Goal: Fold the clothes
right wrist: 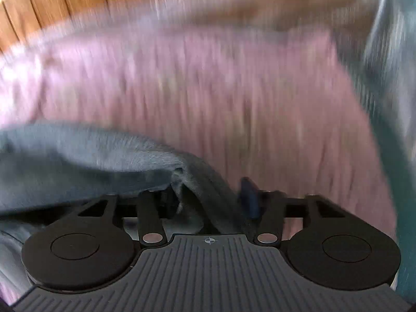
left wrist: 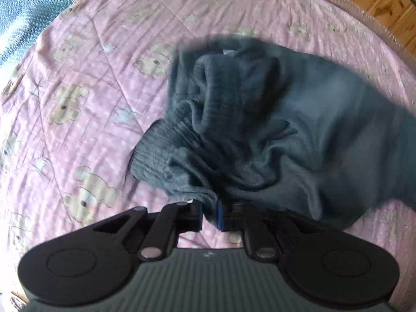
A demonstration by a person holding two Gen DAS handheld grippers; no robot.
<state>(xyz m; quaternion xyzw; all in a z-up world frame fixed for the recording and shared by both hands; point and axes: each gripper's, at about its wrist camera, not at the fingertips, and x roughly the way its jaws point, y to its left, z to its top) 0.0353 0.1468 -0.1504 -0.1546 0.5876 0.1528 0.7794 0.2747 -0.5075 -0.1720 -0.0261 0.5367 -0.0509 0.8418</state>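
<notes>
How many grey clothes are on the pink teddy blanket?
1. The grey garment lies bunched on the pink blanket, one edge pinched in the left fingers, another part draped between the right fingers. Others may be out of view.

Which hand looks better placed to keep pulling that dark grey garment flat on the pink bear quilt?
Probably the left. The left gripper is pinched on the grey garment above the quilt. The right gripper stands apart, cloth loose between.
</notes>
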